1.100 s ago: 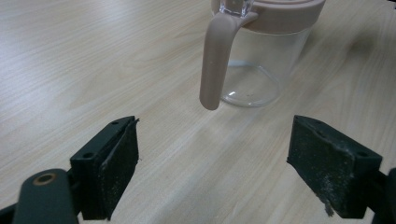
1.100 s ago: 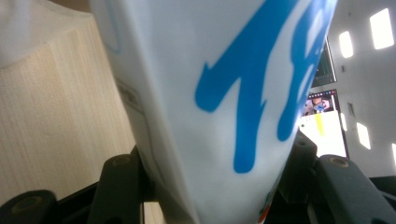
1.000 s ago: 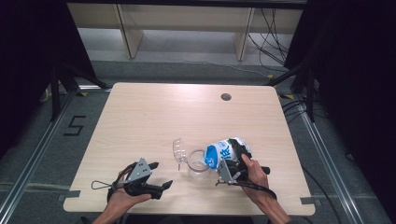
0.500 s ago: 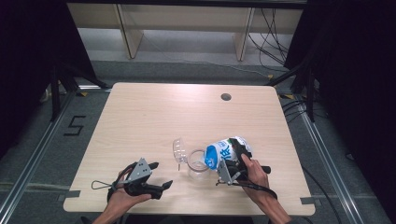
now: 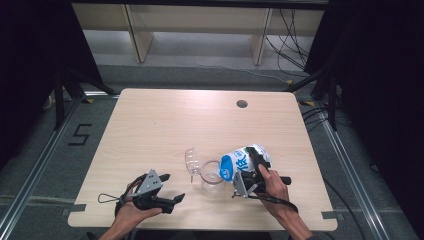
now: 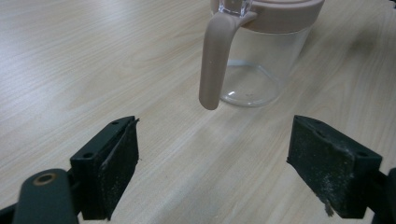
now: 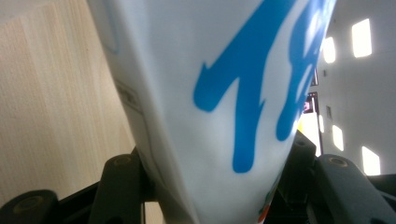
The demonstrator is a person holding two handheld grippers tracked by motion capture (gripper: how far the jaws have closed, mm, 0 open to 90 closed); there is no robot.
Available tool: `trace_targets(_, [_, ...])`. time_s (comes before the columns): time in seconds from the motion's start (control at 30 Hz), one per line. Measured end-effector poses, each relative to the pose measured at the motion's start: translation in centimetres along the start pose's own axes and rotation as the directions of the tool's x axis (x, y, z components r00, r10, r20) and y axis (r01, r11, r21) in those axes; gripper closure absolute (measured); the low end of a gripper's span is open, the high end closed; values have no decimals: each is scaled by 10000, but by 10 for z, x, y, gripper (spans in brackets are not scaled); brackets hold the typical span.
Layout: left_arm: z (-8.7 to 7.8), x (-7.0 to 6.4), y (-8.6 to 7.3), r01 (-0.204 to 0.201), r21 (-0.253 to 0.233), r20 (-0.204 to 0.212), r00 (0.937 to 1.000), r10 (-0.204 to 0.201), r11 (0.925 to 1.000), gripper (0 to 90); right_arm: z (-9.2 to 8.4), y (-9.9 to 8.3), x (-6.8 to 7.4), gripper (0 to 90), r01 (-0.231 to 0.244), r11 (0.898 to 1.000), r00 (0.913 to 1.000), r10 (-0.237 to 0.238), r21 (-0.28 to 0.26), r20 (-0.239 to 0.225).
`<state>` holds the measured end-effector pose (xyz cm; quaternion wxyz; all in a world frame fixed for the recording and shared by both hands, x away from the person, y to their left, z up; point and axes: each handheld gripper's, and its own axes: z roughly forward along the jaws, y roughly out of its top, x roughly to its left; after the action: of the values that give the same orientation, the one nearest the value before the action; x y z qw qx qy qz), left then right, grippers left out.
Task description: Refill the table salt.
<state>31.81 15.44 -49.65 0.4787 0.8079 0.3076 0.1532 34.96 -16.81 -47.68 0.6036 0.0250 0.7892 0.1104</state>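
While the white and blue carton [image 5: 241,166] tips over the clear jug [image 5: 209,172] near the front of the table [image 5: 165,125], the right gripper [image 5: 252,172] squeezes it. Left gripper [image 5: 172,187] rests nearby, jaws wide, holding nothing.

Setting: a lab or recording studio, not a home; a bare wooden table [image 5: 165,125] is standing alone on grey carpet, with a cable hole [image 5: 242,104] showing in its top; black curtains [image 5: 35,65] are hanging at both sides; metal rails [image 5: 35,185] are running along the floor; a taped "5" [image 5: 80,135] is marking the floor; cables [image 5: 290,45] are trailing behind; pale shelving [image 5: 200,25] is lining the back.
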Motion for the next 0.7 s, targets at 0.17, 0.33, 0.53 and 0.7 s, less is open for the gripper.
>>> trace_targets(0.17, [0,0,0,35,17,0,10000,-35,10000,159,2,-1,4,487,-109,9998,9999,108,-174,-31])
trace_targets(0.33, [0,0,0,30,24,8,10000,-30,10000,159,3,-1,3,489,34,9999,10000,-34,-163,12])
trace_targets(0.53, [0,0,0,24,66,41,10000,-24,10000,159,1,1,0,490,657,9978,9976,-656,-54,207])
trace_targets(0.7, [1,0,0,-8,34,41,10000,8,10000,159,1,1,3,491,379,9993,9991,-379,45,162])
